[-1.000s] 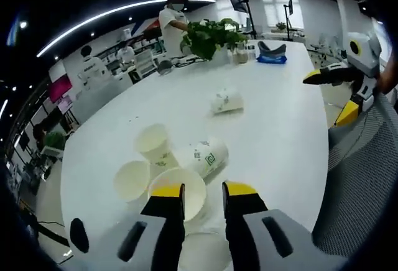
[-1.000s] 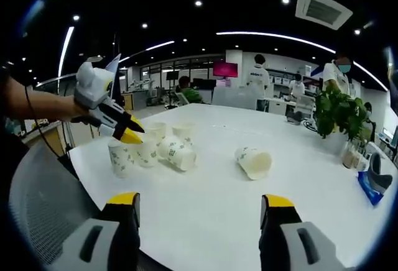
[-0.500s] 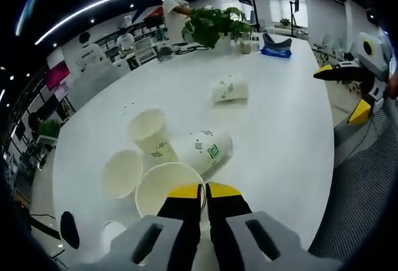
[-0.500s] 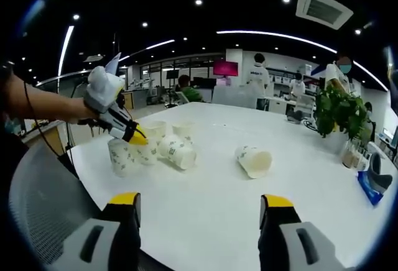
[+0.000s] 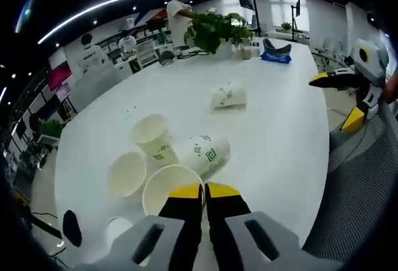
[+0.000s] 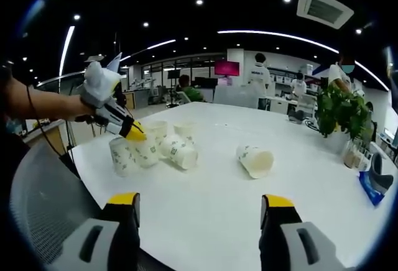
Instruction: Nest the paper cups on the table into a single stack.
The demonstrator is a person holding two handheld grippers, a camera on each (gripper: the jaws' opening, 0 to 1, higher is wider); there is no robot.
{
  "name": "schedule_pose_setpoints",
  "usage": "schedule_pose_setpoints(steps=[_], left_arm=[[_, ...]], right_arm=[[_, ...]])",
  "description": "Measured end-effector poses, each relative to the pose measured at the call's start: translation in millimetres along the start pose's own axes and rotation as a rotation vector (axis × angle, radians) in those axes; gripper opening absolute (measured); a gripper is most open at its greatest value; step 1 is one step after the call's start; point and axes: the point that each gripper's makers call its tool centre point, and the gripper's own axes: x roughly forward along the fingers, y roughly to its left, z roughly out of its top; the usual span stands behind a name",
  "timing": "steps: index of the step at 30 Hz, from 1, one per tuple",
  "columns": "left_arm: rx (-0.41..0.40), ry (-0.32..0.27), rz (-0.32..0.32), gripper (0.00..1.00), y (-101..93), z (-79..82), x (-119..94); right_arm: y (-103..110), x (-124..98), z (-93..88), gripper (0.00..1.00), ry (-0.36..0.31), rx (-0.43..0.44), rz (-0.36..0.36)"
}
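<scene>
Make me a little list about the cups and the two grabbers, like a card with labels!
Cups upright: three in a cluster, one being held
Cups tipped over: one in the cluster, one alone farther off
Left gripper: shut on the nearest cup's rim
Right gripper: open, holding nothing
Surface: white table
Background: potted plant
</scene>
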Motion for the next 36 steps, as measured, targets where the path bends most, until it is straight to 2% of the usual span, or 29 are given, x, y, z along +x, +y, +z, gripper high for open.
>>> schedule_pose_setpoints(steps=[6, 7, 12, 17, 26, 36], left_arm=[[0.06, -0.02, -0.027, 0.0, -19.0, 8.4, -9.7], [0.075, -0.018, -0.035, 0.0, -28.6, 10.8, -11.4], [0.13, -0.024, -0.066, 0.0, -49.8, 18.1, -15.9], [0.213, -0.011, -0.094, 0.0, -66.3, 14.8, -9.8], [0.207, -0.013, -0.134, 0.0, -81.0, 13.2, -1.6], [0.202, -0.027, -0.156, 0.01, -87.7, 9.9, 1.5]], right_arm=[[1.8, 0.1, 0.7, 0.83, -0.003, -0.012, 0.01], [1.9, 0.1, 0.8, 0.83, -0.003, -0.012, 0.01], [2.6, 0.3, 0.7, 0.85, -0.004, -0.015, 0.016], [2.0, 0.3, 0.6, 0.84, -0.004, -0.015, 0.015], [1.0, 0.3, 0.6, 0.83, -0.003, -0.013, 0.01], [1.6, 0.2, -0.5, 0.83, 0.002, -0.014, 0.011]])
